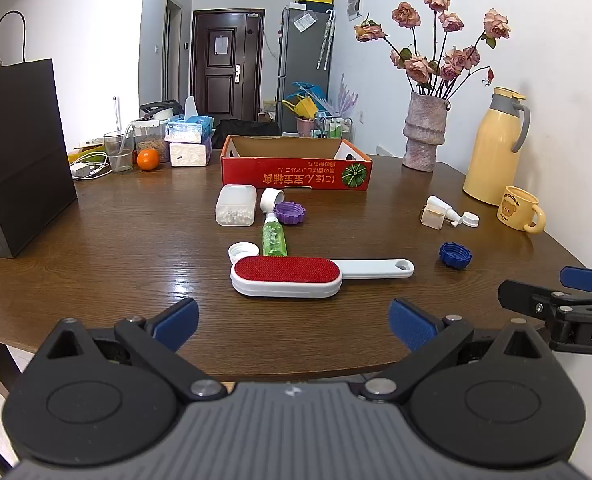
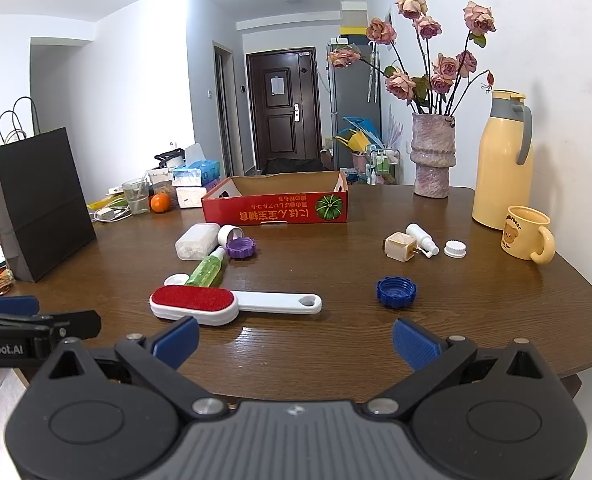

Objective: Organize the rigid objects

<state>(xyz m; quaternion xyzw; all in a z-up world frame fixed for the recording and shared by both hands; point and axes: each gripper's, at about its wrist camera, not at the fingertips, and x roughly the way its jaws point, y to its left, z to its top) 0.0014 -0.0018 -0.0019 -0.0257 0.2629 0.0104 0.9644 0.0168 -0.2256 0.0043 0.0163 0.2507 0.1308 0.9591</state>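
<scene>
While both claws hang wide open over the near edge of the bench, nothing is picked up yet. The left claw (image 1: 294,322) holds nothing, and the right claw (image 2: 295,340) holds nothing too.

The lint brush (image 1: 288,276) lies flat closest to the near edge, with its long white handle (image 1: 376,269) pointing to the right side. A green bottle (image 1: 274,234) and a white cap (image 1: 243,251) sit just behind it, touching or almost touching (hard to tell). If a claw grabs the fat red end, it may bump them, and the bottle may roll.

The blue cap (image 2: 396,291) sits alone toward the right edge. It is low and round, so a pinch could make it pop out and slide.

The red box (image 2: 276,202) waits near the far edge, open on top. A drop too early would miss it.
</scene>
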